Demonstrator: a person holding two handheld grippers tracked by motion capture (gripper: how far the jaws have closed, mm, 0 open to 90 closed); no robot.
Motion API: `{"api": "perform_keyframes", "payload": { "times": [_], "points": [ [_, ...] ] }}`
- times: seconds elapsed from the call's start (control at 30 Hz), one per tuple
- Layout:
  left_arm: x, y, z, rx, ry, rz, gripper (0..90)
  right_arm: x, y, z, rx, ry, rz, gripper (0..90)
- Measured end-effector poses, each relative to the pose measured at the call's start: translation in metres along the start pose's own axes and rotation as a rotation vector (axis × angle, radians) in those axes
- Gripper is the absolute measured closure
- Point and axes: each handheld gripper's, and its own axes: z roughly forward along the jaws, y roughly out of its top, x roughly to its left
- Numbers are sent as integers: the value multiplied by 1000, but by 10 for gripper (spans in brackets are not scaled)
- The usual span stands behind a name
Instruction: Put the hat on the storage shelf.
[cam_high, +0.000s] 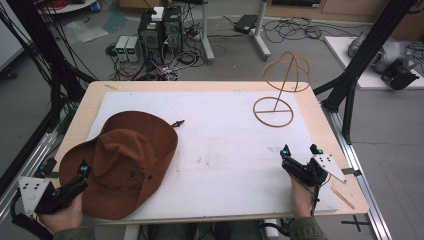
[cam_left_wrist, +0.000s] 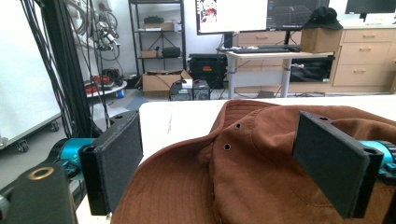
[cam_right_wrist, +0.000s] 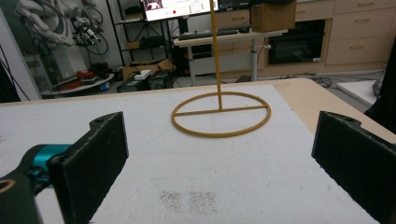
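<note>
A brown wide-brimmed hat (cam_high: 130, 162) lies on the left part of the white mat (cam_high: 230, 145), its dark cord end (cam_high: 178, 123) pointing right. My left gripper (cam_high: 66, 167) sits at the near left corner, open. In the left gripper view the hat (cam_left_wrist: 261, 172) lies between the wide-apart jaws of my left gripper (cam_left_wrist: 219, 154), and the pads do not press it. A yellow wire hat stand (cam_high: 278, 95) rises at the back right. My right gripper (cam_high: 300, 150) rests open at the near right and faces the stand's ring base (cam_right_wrist: 221, 114); nothing is in my right gripper (cam_right_wrist: 222, 144).
The wooden table (cam_high: 320, 125) ends just right of the mat. Black frame posts (cam_high: 367, 47) stand at both sides. Computers (cam_high: 160, 30) and loose cables lie on the floor beyond the far edge.
</note>
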Motion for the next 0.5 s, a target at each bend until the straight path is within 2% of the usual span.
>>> {"api": "perform_keyframes", "payload": {
  "times": [0.5],
  "points": [
    [0,1,0,3,-13,-5,165,0,0,1,5,5,7,29]
  ]
}}
